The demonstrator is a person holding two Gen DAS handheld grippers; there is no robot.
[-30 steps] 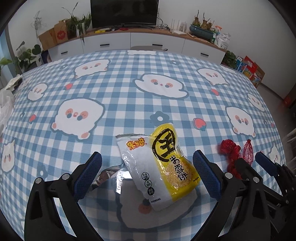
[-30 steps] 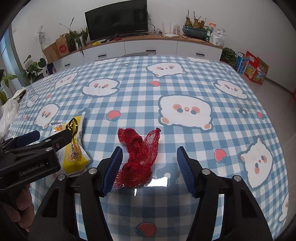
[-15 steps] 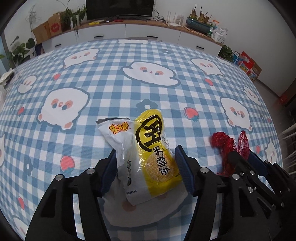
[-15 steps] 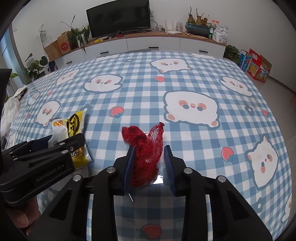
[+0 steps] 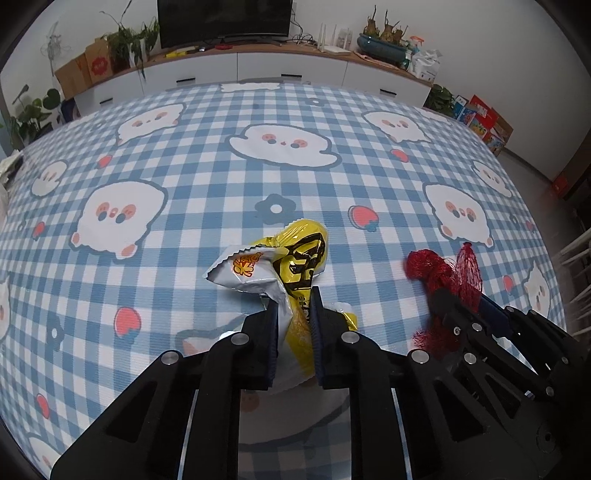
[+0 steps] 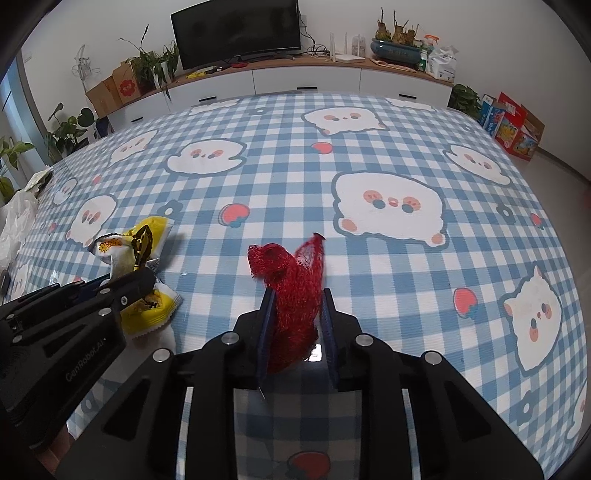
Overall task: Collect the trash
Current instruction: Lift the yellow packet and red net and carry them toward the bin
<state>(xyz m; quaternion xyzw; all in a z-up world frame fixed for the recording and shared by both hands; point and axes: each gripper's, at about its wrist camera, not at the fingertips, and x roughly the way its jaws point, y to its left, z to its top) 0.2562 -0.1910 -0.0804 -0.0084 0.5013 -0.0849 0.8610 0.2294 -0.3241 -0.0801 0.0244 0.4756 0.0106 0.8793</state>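
My left gripper [image 5: 293,304] is shut on a yellow and silver snack wrapper [image 5: 291,254], which crumples between the fingers and rises off the checked tablecloth [image 5: 221,177]. My right gripper [image 6: 295,306] is shut on a red mesh net bag [image 6: 291,273], bunched up between its fingers. In the left wrist view the red net [image 5: 443,273] and the right gripper [image 5: 461,301] sit at the right. In the right wrist view the wrapper [image 6: 140,243] and the left gripper [image 6: 125,286] sit at the left.
A white plastic bag [image 6: 14,221] lies at the table's left edge. Behind the table stand a white sideboard [image 6: 295,81] with a TV [image 6: 236,33], potted plants [image 6: 147,70] and cardboard boxes [image 6: 114,88]. Coloured boxes [image 6: 513,125] sit on the floor at the right.
Both grippers went from open to shut. The left one closed on the snack wrapper and crumpled it upward; the right one closed on the red net bag.
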